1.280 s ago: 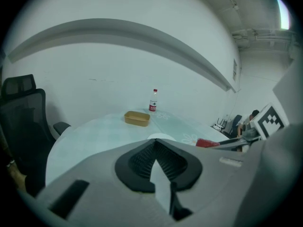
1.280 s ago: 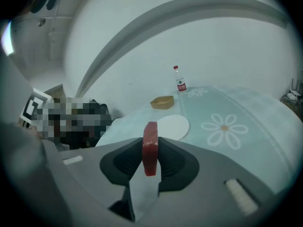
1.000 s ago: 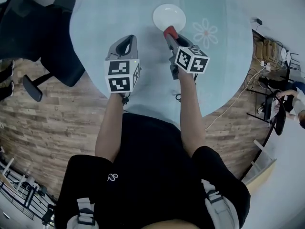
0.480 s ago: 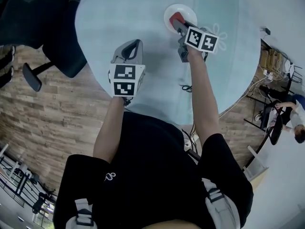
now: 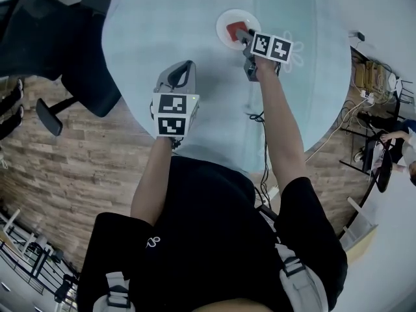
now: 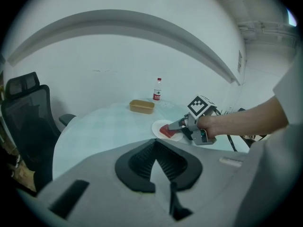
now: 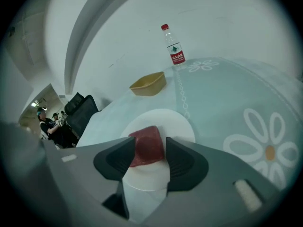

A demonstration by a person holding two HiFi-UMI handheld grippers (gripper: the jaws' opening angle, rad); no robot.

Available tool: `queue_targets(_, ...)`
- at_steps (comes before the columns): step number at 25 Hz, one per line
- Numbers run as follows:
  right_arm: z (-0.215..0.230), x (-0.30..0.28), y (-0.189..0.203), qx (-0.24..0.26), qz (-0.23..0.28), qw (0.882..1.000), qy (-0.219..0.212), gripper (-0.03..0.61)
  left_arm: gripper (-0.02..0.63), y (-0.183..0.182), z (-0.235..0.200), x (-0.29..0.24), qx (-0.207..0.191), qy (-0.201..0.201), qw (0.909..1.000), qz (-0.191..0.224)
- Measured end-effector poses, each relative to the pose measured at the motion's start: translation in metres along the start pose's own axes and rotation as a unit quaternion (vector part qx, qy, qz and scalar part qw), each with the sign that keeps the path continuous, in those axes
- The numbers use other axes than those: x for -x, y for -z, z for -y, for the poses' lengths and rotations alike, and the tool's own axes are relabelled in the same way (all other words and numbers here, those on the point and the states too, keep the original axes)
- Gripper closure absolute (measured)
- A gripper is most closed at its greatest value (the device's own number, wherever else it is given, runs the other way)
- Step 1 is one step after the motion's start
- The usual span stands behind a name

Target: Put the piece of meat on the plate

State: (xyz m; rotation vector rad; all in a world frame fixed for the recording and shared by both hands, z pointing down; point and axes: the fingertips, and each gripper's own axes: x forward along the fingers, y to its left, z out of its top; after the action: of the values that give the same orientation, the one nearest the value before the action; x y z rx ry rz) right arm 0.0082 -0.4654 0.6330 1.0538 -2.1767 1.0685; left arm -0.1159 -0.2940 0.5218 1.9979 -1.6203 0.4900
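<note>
The red piece of meat (image 7: 147, 144) lies on the white plate (image 7: 179, 125) at the far side of the round table. My right gripper (image 7: 150, 148) reaches over the plate's near edge, and its jaws are opening with the meat between them, a small gap showing beside it. From the head view the meat (image 5: 234, 27) sits on the plate (image 5: 222, 20) just ahead of the right gripper (image 5: 242, 36). My left gripper (image 5: 184, 67) hovers over the table's left part, shut and empty. In its own view the left gripper (image 6: 155, 143) faces the plate (image 6: 156, 126) and meat (image 6: 166, 131).
A tan bowl (image 7: 148, 84) and a red-capped water bottle (image 7: 174, 46) stand beyond the plate. The table (image 5: 162, 25) wears a pale blue cloth with flower prints. A black office chair (image 5: 58, 51) is at the left, and a person sits by the far right edge (image 5: 396, 135).
My right gripper carried the meat forward over the plate and down; the meat now rests on the plate with the jaws spread. The left gripper stayed put.
</note>
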Motion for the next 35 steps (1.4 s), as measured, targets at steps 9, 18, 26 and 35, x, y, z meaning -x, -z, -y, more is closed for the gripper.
queue_targets(9,-0.029,0.115,-0.026,0.013,0.188,0.982,0.015,0.563,0.618,-0.025,0.012,0.015,-0.003,0.019,0.9993,0.032)
queue_targets(18,-0.096,0.231,-0.014,0.149,0.254,0.955,0.032,0.568,0.618,-0.09,0.061,0.016,-0.054,0.054,0.9914,0.106)
queue_targets(26,-0.123,0.274,-0.005,0.204,0.284,0.934,0.068,0.568,0.618,-0.105,0.091,0.042,-0.078,0.074,0.9832,0.147)
queue_targets(35,-0.144,0.287,0.001,0.193,0.317,0.925,0.082,0.568,0.618,-0.108,0.087,0.061,-0.091,0.094,0.9772,0.168)
